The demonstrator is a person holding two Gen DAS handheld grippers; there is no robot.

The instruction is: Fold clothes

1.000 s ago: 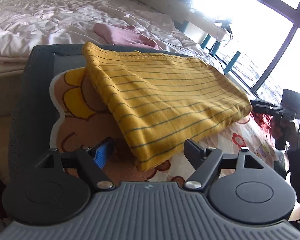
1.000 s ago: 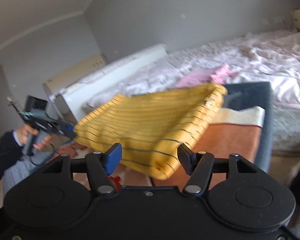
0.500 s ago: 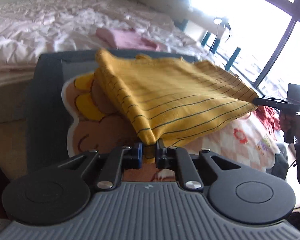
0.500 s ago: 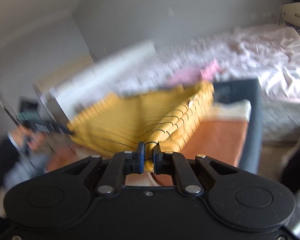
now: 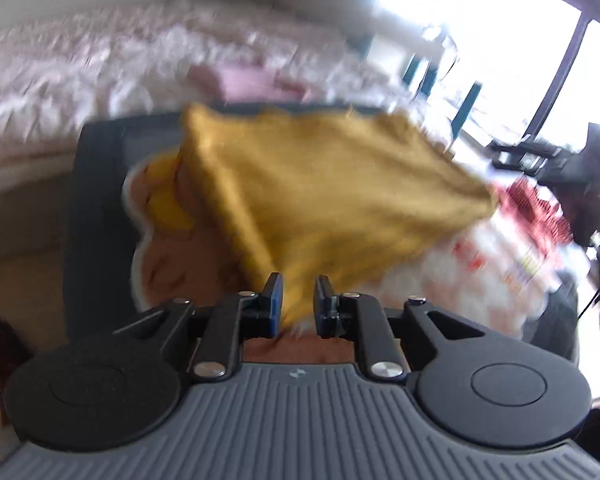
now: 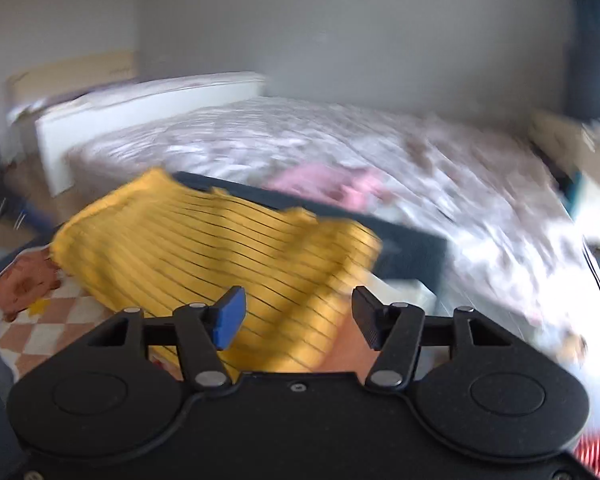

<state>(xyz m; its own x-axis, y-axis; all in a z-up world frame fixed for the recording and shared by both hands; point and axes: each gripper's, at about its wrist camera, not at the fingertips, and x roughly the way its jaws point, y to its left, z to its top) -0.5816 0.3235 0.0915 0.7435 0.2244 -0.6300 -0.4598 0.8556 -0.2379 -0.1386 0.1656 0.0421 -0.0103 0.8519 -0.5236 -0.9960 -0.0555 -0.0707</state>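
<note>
Between the left claw (image 5: 297, 304)'s barely parted pads sat a corner of the mustard-yellow striped knit garment (image 5: 324, 196), not visibly pinched, stretching away toward the bed. Right claw (image 6: 298, 317) was released wide, garment directly ahead; only that view showed the stripes.

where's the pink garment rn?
The pink garment lies on the bed, just past the far edge of the dark mat, behind the yellow striped shirt. In the left wrist view it sits upper centre.
</note>
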